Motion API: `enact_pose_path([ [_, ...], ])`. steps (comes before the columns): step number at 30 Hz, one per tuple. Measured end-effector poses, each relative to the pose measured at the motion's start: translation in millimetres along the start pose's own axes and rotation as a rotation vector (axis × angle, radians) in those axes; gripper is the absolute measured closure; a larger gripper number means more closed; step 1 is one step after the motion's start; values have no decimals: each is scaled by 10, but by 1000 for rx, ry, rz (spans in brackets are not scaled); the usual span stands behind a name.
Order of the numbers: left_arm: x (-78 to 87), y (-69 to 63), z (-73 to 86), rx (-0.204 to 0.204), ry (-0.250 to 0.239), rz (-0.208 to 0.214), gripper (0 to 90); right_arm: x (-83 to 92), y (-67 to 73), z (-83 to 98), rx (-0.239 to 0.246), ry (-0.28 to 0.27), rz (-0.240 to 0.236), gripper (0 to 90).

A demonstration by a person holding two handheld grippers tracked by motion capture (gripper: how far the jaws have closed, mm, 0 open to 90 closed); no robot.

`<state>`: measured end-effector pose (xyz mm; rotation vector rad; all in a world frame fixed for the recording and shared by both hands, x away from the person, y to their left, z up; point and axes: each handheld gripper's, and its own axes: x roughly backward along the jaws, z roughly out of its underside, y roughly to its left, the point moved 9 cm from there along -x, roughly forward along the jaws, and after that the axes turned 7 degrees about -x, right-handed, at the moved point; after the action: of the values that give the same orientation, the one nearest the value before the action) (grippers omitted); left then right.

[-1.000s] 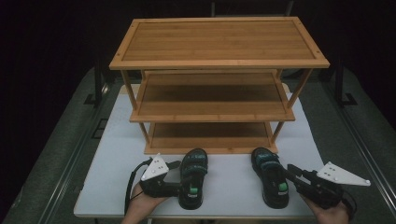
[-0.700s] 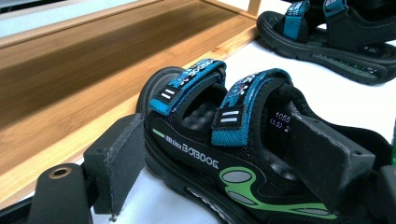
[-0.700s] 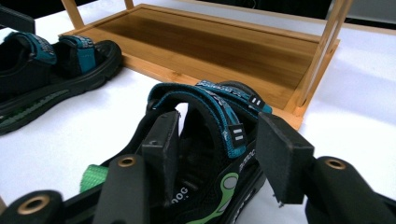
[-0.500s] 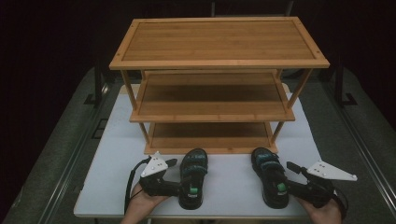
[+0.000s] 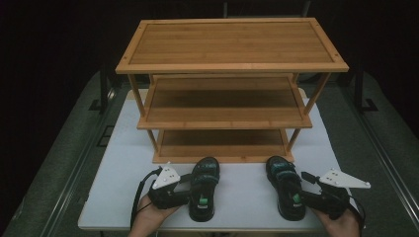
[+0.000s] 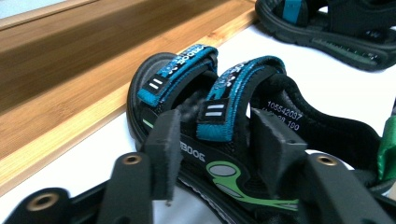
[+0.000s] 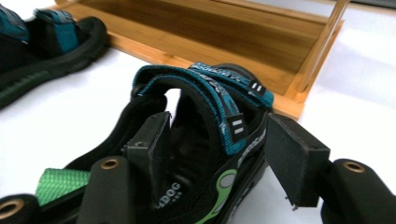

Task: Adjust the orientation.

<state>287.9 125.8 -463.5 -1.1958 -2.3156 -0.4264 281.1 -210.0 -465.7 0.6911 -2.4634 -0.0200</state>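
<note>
white table (image 5: 247,195), sandals (image 5: 203,195) toes toward rack (image 5: 232,98)

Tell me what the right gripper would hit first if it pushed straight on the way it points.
The right gripper already straddles the right sandal, so it would likely press into its teal strap and side wall first. Beyond that lies the bottom shelf of the wooden rack, though depth is hard to judge.

The three-tier honey-coloured wooden rack (image 5: 232,47) looks smooth and satiny; the black sandals (image 6: 224,135) wear woven blue cloth straps (soles probably rubber) on the matt white tabletop (image 5: 247,190).
</note>
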Motion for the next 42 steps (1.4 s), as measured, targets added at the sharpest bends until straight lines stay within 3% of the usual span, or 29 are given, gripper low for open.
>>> enact_pose_path([
  [5,-18,-13,0,-9,23,-35,657,-58,21,12,-2,19,11,531],
  [8,-13,-6,4,-23,20,-42,712,-63,10,2,15,28,43,622],
  [9,-14,-1,7,-15,13,-33,716,-59,1,1,10,25,57,682],
  [14,1,64,24,27,-13,-29,750,-35,-35,11,-12,7,73,737],
  [21,36,85,6,55,-36,-57,766,-19,9,-28,-41,-9,73,774],
  [32,117,172,-97,67,-97,-141,767,-18,315,-190,-67,-77,12,778],
  [36,103,231,-158,73,-114,-183,767,-141,419,-275,-46,-86,33,777],
  [39,20,307,-202,72,-126,-240,767,-304,490,-381,-47,-102,45,777],
  [42,-45,363,-215,79,-133,-263,767,-413,542,-433,-30,-108,55,777],
])
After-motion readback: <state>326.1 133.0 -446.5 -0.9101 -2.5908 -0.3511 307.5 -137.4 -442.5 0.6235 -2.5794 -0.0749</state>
